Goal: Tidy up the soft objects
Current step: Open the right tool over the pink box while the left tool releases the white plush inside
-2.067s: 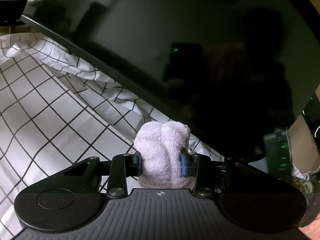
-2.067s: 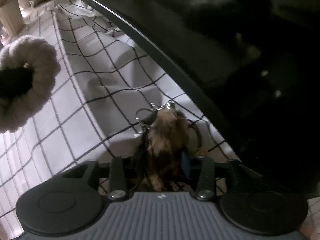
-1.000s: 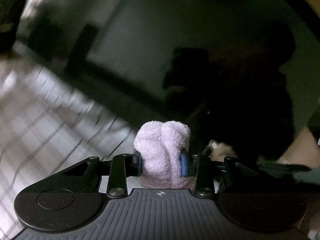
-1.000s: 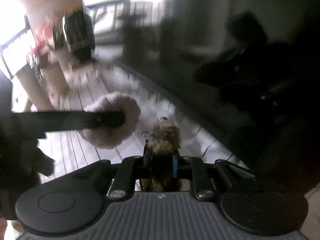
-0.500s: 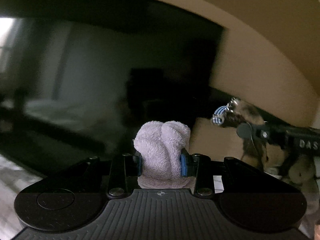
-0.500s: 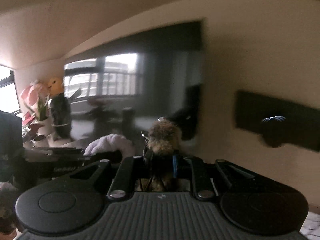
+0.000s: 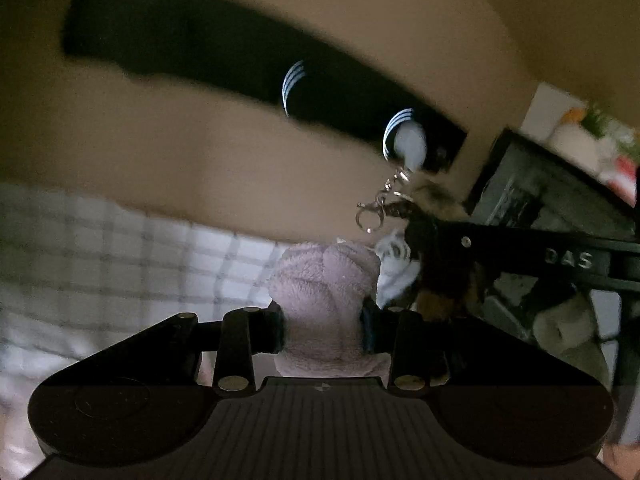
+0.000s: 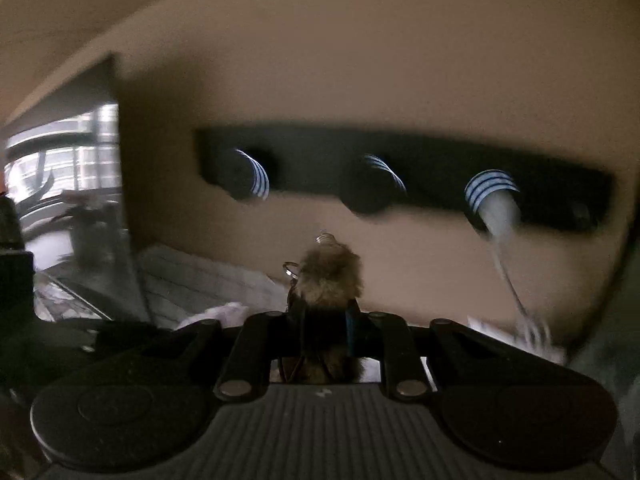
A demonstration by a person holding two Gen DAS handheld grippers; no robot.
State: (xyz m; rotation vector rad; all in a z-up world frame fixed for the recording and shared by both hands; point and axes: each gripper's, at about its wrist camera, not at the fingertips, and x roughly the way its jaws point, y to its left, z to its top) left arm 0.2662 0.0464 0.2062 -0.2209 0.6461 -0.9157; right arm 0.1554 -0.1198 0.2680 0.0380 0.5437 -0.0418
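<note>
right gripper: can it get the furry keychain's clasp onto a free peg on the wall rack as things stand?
Probably yes. The right gripper holds the keychain upright, metal clasp topmost, below the rack. The middle peg looks bare, with nothing between. The right-hand peg already has something hanging. Blur hides depth.

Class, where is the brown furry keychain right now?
The brown furry keychain sits clamped in the right hand-held gripper, raised below the black wall hook rack.

Between my left fingers: lilac plush toy, terry-like pile, matt. Between my right fingers: brown furry keychain, shaggy fibres, with shiny metal clasp and rings. Beyond my fingertips: black wall rack, matt; wall, smooth, matt tan. Below: checked cloth, soft, creased.
</note>
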